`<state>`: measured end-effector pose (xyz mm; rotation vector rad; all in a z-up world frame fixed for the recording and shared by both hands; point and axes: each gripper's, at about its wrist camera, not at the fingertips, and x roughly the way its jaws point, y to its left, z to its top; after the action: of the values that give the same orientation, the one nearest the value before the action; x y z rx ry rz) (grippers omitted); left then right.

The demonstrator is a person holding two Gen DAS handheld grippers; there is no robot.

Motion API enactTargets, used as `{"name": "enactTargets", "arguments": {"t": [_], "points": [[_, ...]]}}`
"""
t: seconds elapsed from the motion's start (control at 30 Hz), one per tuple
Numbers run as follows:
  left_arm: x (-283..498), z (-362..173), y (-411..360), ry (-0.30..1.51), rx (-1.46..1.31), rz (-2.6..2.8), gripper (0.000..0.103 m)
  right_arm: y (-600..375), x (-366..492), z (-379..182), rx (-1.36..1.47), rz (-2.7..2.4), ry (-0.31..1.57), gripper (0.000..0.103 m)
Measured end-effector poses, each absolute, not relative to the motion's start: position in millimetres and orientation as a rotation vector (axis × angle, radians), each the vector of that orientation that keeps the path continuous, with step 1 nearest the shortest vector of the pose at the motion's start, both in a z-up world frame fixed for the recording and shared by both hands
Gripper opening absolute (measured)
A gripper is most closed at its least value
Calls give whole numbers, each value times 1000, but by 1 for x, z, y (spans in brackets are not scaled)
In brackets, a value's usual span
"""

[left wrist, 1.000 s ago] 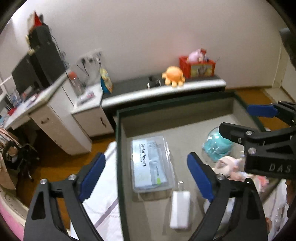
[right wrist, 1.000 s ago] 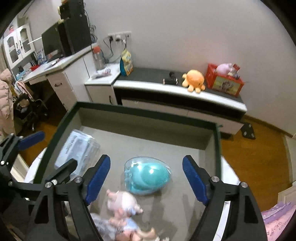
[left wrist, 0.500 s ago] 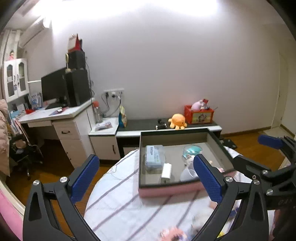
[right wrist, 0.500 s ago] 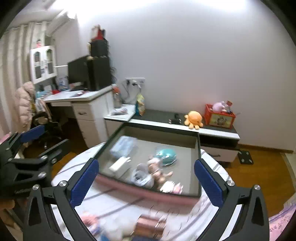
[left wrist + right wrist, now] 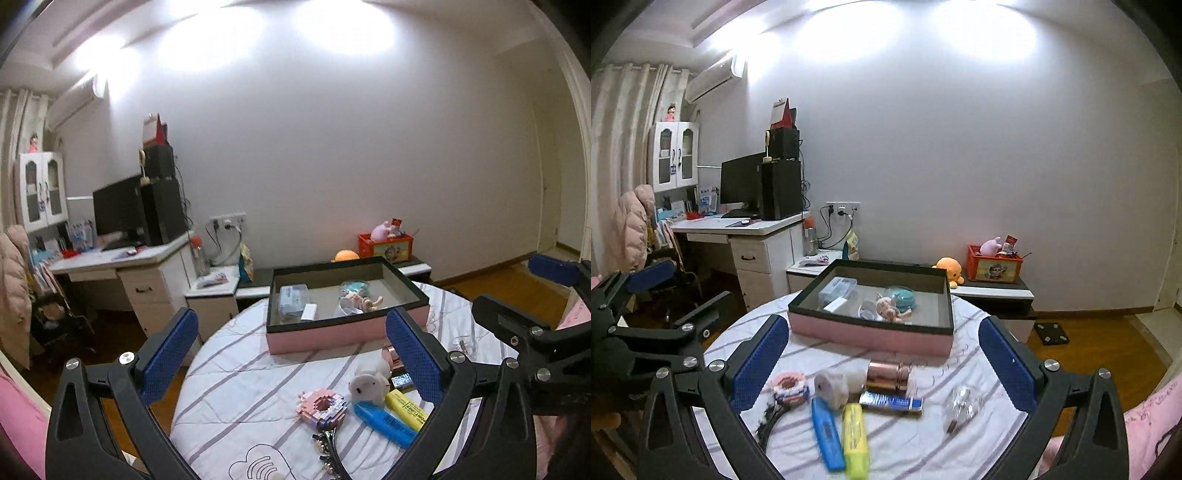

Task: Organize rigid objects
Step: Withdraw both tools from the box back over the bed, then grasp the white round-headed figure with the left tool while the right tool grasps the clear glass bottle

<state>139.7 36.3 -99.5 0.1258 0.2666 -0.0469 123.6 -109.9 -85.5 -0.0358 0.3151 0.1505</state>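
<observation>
A pink box with a dark rim (image 5: 343, 332) (image 5: 871, 338) stands at the far side of the round table and holds a flosser case (image 5: 292, 300), a white block, a teal egg (image 5: 903, 297) and a doll. On the near cloth lie a blue marker (image 5: 825, 424), a yellow highlighter (image 5: 855, 437), a copper tube (image 5: 888, 374), a white plush (image 5: 369, 384), a pink block ring (image 5: 321, 406) and a clear piece (image 5: 962, 404). My left gripper (image 5: 293, 358) and right gripper (image 5: 879, 360) are open and empty, held above the near items.
The round table (image 5: 923, 450) has a striped white cloth. Behind it stand a white desk with a monitor (image 5: 746, 229) and a low cabinet with an orange plush (image 5: 947, 269) and a red box. A pink bed edge (image 5: 1145, 424) is at the right.
Both grippers have pulled back and up from over the box to the near side of the table. The loose items on the cloth have come into view.
</observation>
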Motion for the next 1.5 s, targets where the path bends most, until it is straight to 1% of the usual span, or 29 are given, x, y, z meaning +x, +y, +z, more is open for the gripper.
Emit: {"name": "enactTargets", "arguments": {"t": [0.4,0.63,0.9,1.0,1.13,1.3,1.33,1.37,1.4,1.47,1.5], "points": [[123,-101,29,261,119,-72,103,-125,98,-87,-16,118,293,103],[139,-127,26,377,120,-114,103,-135,107,-108,-8,101,358,103],[166,-182,39,575,75,-82,103,-162,131,-152,27,54,489,103],[173,-196,36,614,79,-74,103,-169,139,-167,36,46,532,103],[189,-201,22,637,81,-116,103,-180,150,-182,58,39,578,103],[216,-206,-6,662,169,-145,103,-193,163,-194,83,28,612,103],[223,-208,-12,675,198,-148,100,-196,165,-195,87,26,616,103],[229,-209,-16,681,218,-152,94,-199,167,-197,90,23,620,103],[236,-211,-20,693,234,-160,92,-201,170,-197,92,21,625,103],[246,-216,-24,723,233,-177,83,-208,175,-199,101,18,634,103],[250,-218,-25,734,228,-191,83,-211,178,-200,109,15,639,103]]}}
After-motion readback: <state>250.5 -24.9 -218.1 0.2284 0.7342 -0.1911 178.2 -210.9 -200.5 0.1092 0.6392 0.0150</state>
